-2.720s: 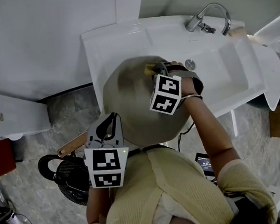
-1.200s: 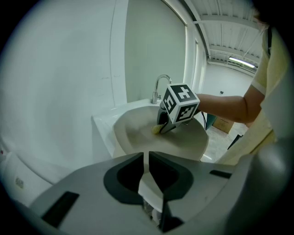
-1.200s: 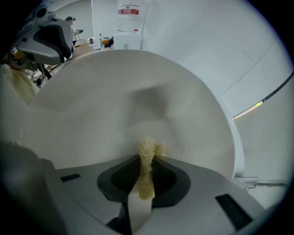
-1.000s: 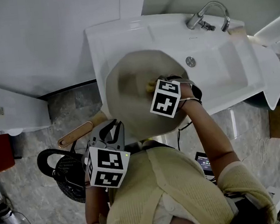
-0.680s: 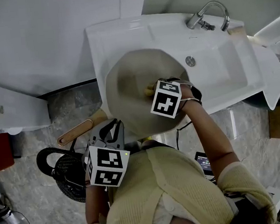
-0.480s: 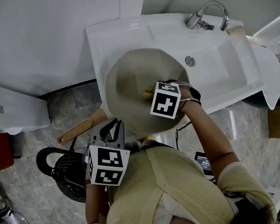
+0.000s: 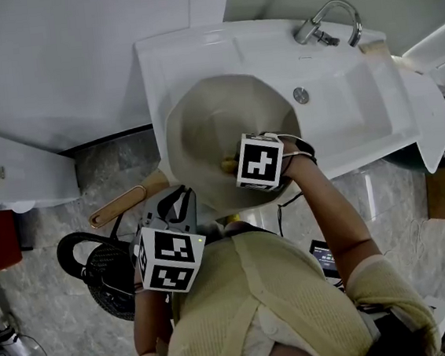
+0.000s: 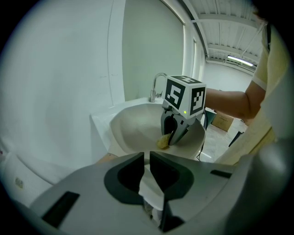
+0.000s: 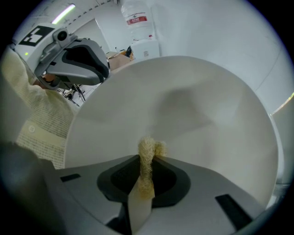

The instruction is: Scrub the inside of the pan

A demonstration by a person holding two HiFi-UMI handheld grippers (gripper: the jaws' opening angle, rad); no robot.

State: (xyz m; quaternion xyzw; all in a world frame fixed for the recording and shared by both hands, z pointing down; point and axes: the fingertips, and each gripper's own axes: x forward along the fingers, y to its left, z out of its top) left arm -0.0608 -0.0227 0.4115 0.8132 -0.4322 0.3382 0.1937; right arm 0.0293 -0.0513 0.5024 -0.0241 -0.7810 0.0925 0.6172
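Handle: the pan's light-brown wooden handle (image 7: 119,207) sticks out past the sink's left edge, over the floor. It now sits a little higher in the head view than a few seconds ago, so the pan has turned slightly in the grip.
Left gripper: the left gripper (image 8: 147,157) is clenched on a thin pale edge, which looks like the pan's near rim just beside the handle. It steadies the pan, and its place has hardly changed.
Pan: the pale round pan (image 7: 209,123), cream inside, leans in the basin with its open side up towards the head camera.
Pad: the small yellowish fibrous scrubbing pad (image 9: 147,148) is pressed against the pan's inner wall on the side nearest the person. A few seconds ago it was up by the far rim.
Right gripper: the right gripper (image 9: 148,159) pinches the scrubbing pad tight between its jaws. It has drawn back across the pan's inside towards the person.
Meaning: the stroke has likely swept one band from far rim to near wall. The inside left of that band probably still needs passes.
Sink: the white moulded sink (image 7: 342,113) carries the pan, and its right half lies bare.
Tap: the curved chrome tap (image 7: 329,21) stands at the far right, well apart from the pan.
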